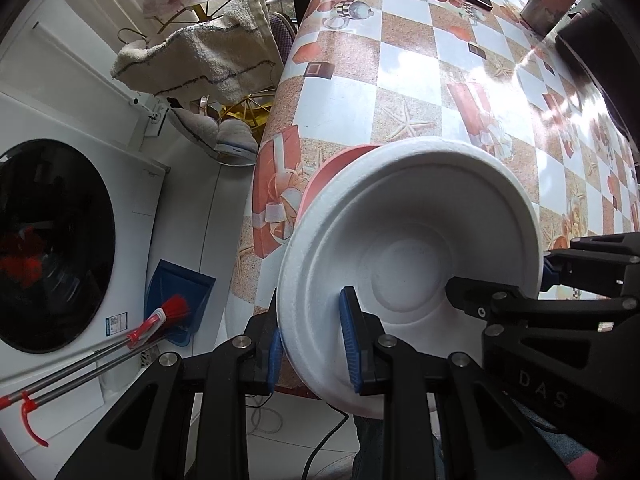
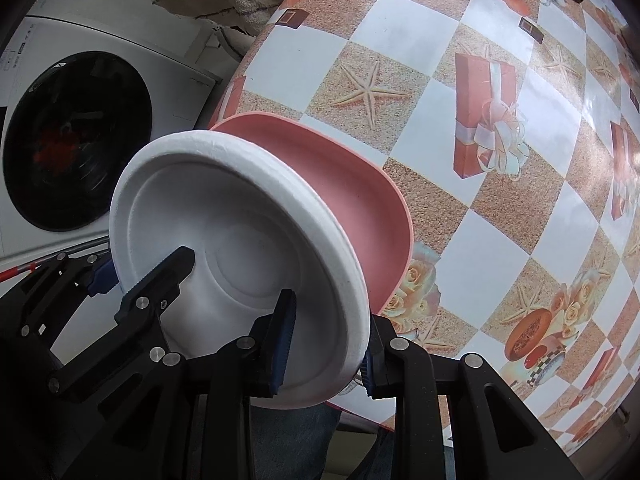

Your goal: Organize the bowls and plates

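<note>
Right, both claws, L (image 1: 316, 344) & R (image 2: 328, 354), clamp the white bowl's (image 1: 404, 248) rim, just above the pink plate (image 2: 352, 200). I'd say bowl not yet set down; stacking unfinished.

the left black plastic two-finger gripper (image 1: 316, 350) has angular linkage arms with round silver screws at the joints and blue ribbed pads on the fingertips (image 1: 352, 344). the right black plastic two-finger gripper (image 2: 326, 350), its twin, has the same silver screws and blue ribbed pads (image 2: 285, 340). beside the left gripper, the right one's body carries pale letters "das".
</note>
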